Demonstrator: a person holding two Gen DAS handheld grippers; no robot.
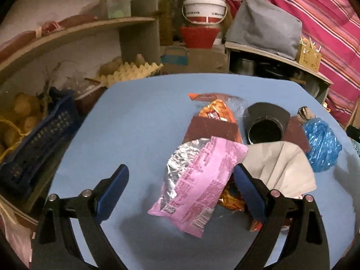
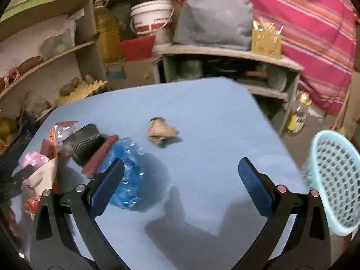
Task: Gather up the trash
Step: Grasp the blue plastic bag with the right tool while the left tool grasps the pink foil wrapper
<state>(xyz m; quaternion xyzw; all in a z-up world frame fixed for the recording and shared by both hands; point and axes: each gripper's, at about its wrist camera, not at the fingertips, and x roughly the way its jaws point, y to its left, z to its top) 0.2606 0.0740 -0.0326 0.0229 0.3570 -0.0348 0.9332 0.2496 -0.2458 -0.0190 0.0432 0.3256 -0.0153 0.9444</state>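
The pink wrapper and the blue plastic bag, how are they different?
The pink wrapper lies flat and long, with silver foil inside; the blue plastic bag is scrunched into a crinkly, see-through ball. The wrapper has printing; the bag shows none. Both lie on the blue table.

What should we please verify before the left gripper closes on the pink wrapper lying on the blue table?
1. Left gripper open: ok, fingers spread wide.
2. Pink foil-lined wrapper between its fingers: ok, though nearer the right finger.
3. Wrapper free of other trash: not ok, it overlaps the dark red card and the crinkled orange wrapper.
4. Right gripper empty: ok, open over bare blue table.
5. Light blue perforated plastic basket available: ok, at the table's right edge.
6. Basket's contents: cannot tell, its inside is not shown.
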